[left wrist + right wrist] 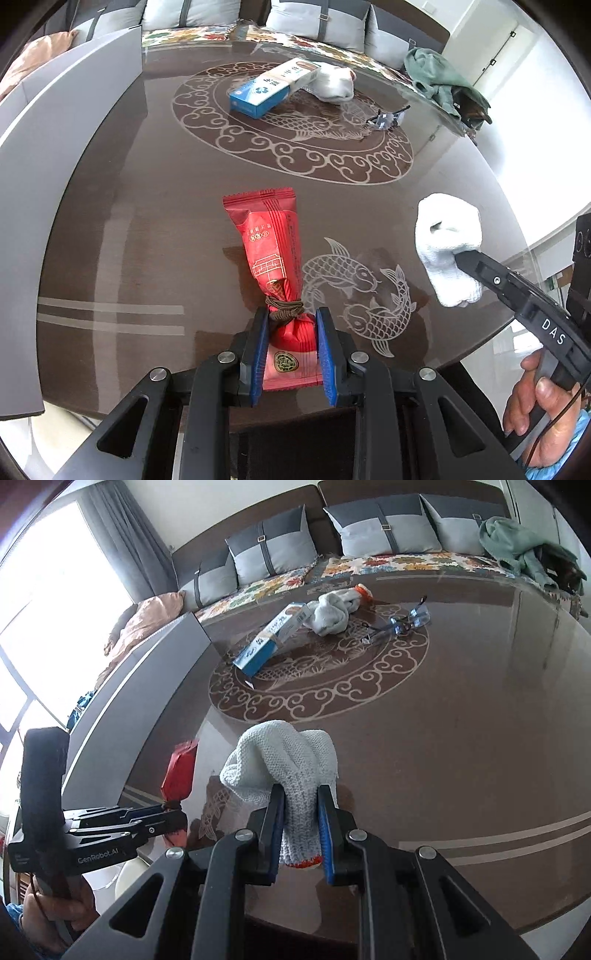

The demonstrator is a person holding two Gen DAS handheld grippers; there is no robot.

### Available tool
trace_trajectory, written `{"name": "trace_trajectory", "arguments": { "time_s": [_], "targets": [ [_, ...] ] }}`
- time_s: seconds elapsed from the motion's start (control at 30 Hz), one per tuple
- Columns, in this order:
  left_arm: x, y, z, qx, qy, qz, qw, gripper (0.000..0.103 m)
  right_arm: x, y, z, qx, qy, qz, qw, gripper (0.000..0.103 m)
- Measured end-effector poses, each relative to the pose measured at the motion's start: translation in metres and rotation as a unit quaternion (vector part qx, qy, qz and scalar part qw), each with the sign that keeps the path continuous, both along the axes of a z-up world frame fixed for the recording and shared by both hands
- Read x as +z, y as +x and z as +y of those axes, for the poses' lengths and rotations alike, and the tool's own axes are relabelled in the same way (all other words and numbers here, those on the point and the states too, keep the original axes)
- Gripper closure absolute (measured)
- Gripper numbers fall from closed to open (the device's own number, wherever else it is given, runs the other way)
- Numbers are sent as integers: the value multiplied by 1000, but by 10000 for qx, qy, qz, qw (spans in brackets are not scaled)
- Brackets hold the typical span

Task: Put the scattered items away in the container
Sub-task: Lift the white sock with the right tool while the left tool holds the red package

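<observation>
Brown table [147, 229] — box [271, 88], glove [334, 84], glasses [386, 119]

White capitals "DAS" run along the side of the black right claw [460, 258] at the right of the left wrist view. "GenRobot.AI" is printed in pale letters on the black body of the left claw [177, 818]. The print on the red foil snack packet [275, 266] and the blue-and-white cardboard box [271, 86] is too small to read.
</observation>
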State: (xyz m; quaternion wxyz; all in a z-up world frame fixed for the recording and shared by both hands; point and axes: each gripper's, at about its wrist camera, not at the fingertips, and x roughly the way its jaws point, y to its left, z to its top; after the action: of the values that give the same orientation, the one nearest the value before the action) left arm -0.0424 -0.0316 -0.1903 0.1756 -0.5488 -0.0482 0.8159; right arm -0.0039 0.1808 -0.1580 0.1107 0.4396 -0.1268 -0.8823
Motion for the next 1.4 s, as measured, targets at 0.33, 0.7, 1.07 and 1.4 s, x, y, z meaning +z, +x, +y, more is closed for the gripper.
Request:
{"name": "trace_trajectory", "arguments": {
  "time_s": [0.33,0.7,1.07,1.4],
  "targets": [
    [7,7,14,-72,45,86,9999,78,0,4,-5,-14,18,27,10000,85],
    [11,8,8,74,92,98,9999,78,-2,5,-4,-77,20,-6,10000,85],
    [26,7,-10,267,437,210,9985,78,11,2,-23,86,64,-22,9999,85],
    [66,9,-60,711,875,535,9922,78,39,-8,-70,566,97,85,9983,85]
  ]
}}
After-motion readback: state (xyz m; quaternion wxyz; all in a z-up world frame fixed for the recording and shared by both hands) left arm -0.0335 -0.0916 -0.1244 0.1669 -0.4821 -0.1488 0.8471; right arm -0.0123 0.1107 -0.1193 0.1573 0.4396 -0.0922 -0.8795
